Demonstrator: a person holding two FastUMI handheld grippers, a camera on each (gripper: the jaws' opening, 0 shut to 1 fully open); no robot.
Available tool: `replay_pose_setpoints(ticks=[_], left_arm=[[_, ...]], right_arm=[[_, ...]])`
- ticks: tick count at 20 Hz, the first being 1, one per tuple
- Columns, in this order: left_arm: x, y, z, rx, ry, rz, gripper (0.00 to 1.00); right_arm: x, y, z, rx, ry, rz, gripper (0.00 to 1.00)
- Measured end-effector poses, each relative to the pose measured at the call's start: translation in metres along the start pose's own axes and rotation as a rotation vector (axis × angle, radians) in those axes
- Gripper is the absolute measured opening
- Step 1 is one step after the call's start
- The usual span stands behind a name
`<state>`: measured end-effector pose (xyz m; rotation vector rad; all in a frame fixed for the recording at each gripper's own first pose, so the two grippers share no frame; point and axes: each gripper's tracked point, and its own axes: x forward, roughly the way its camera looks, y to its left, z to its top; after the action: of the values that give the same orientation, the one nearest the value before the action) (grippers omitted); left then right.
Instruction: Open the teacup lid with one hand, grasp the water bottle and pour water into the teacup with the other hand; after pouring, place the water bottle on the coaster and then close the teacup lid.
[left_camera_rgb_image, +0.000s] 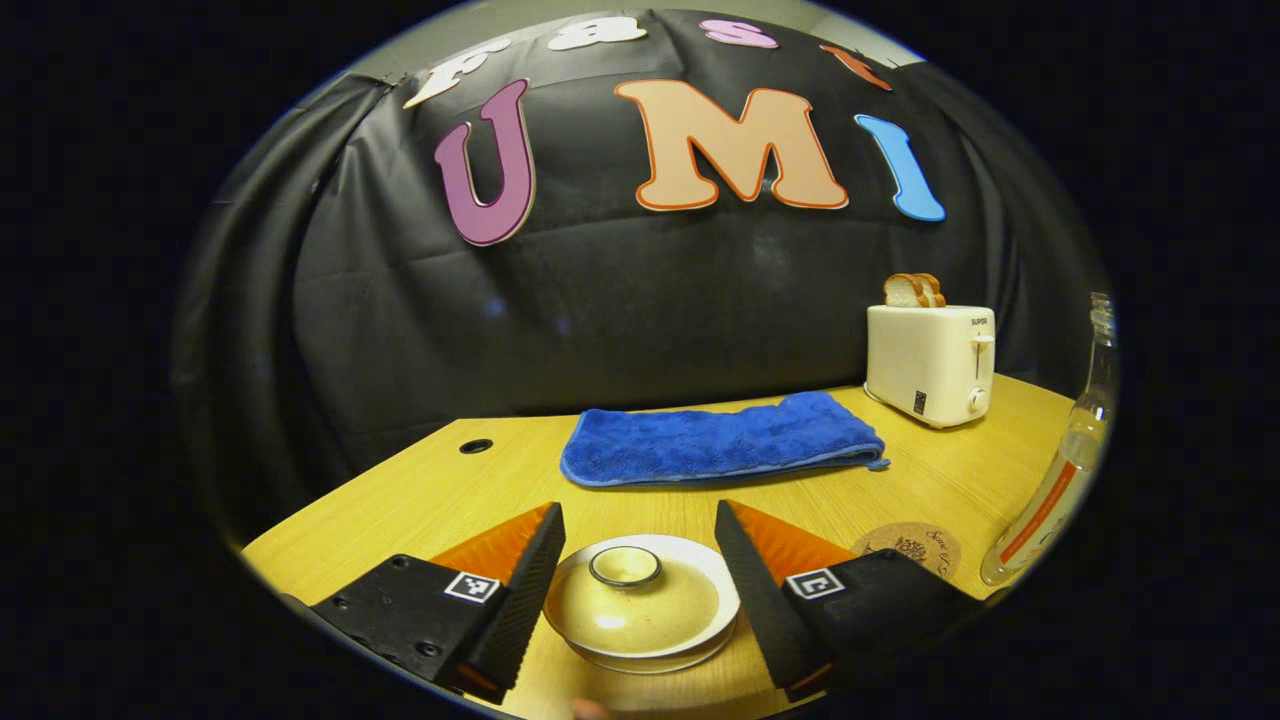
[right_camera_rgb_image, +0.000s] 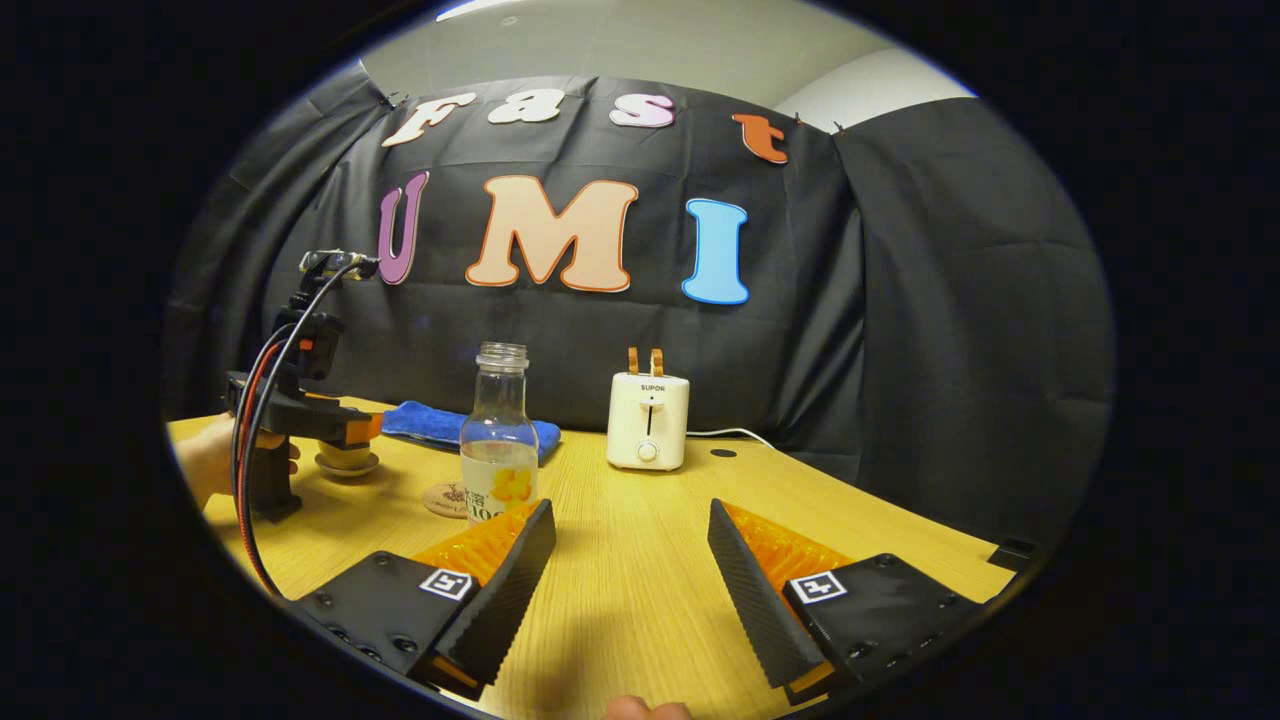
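left tongs (left_camera_rgb_image: 635, 580): spread wide either side of the lid (left_camera_rgb_image: 640, 600), bottom centre, lined up to lift it
right tongs (right_camera_rgb_image: 630, 570): released, aimed toward the bottle (right_camera_rgb_image: 498, 445), left of centre

A wooden table (left_camera_rgb_image: 420, 490) with a pale, smooth, faintly grained finish is seen in both views. The teacup lid (left_camera_rgb_image: 640, 600) appears as glazed ceramic, cream and glossy, with a dark-rimmed knob. The water bottle (right_camera_rgb_image: 498, 440) is made of clear, shiny plastic with a printed label. A round coaster (left_camera_rgb_image: 908, 545) of matt, cork-like material is laid flat on the wood. The blue towel (left_camera_rgb_image: 720, 440) is shown as soft, fuzzy cloth. The toaster (left_camera_rgb_image: 930, 362) is cased in smooth, off-white plastic. The left gripper (left_camera_rgb_image: 638, 575) and the right gripper (right_camera_rgb_image: 632, 570) are fitted with matt black ribbed pads backed by orange plastic.
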<state>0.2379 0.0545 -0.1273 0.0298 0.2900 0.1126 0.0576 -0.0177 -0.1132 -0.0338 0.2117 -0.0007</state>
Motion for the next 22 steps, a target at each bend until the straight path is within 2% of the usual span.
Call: replay_pose_setpoints(ticks=[1,2,3,5,7,8,9,10,14,17,18,21,22], left_arm=[[0.001,0.000,-0.002,0.011,0.012,0.002,0.84],[0.001,0.000,-0.002,0.020,0.018,0.002,0.74],[0.001,-0.003,-0.001,0.021,0.017,-0.008,0.71],[0.001,-0.002,-0.002,0.027,0.022,-0.007,0.53],[0.002,0.000,0.000,0.027,0.014,0.001,0.45],[0.002,0.006,-0.002,0.039,0.016,0.019,0.44],[0.003,0.006,-0.003,0.039,0.016,0.017,0.38],[0.002,0.005,-0.002,0.040,0.016,0.016,0.30],[0.001,0.005,-0.001,0.036,0.012,0.011,0.27],[0.000,0.003,-0.001,0.025,0.010,0.000,0.26],[0.000,0.003,0.001,0.010,-0.003,-0.003,0.26],[-0.004,0.002,0.002,-0.025,-0.016,-0.010,0.26],[-0.006,0.001,0.005,-0.039,-0.026,-0.018,0.26]], right_arm=[[0.001,-0.001,0.000,-0.001,0.003,-0.004,0.93],[0.001,-0.003,-0.001,0.000,0.007,-0.006,0.98],[0.001,-0.004,-0.002,0.007,0.011,-0.007,0.98],[0.002,-0.004,-0.002,0.017,0.015,-0.008,0.98],[0.002,-0.003,-0.003,0.019,0.016,-0.006,1.00],[0.002,-0.001,-0.003,0.019,0.017,-0.002,0.98],[0.003,0.001,-0.002,0.018,0.017,0.001,0.93],[0.004,0.001,-0.003,0.016,0.017,0.002,0.98],[0.004,0.002,-0.004,0.018,0.018,0.004,1.00],[0.005,0.002,-0.003,0.015,0.015,0.004,0.98],[0.006,0.002,-0.003,0.017,0.014,0.003,0.93],[0.006,0.005,-0.003,0.018,0.017,0.014,0.98],[0.007,0.006,-0.003,0.015,0.016,0.017,0.93]])
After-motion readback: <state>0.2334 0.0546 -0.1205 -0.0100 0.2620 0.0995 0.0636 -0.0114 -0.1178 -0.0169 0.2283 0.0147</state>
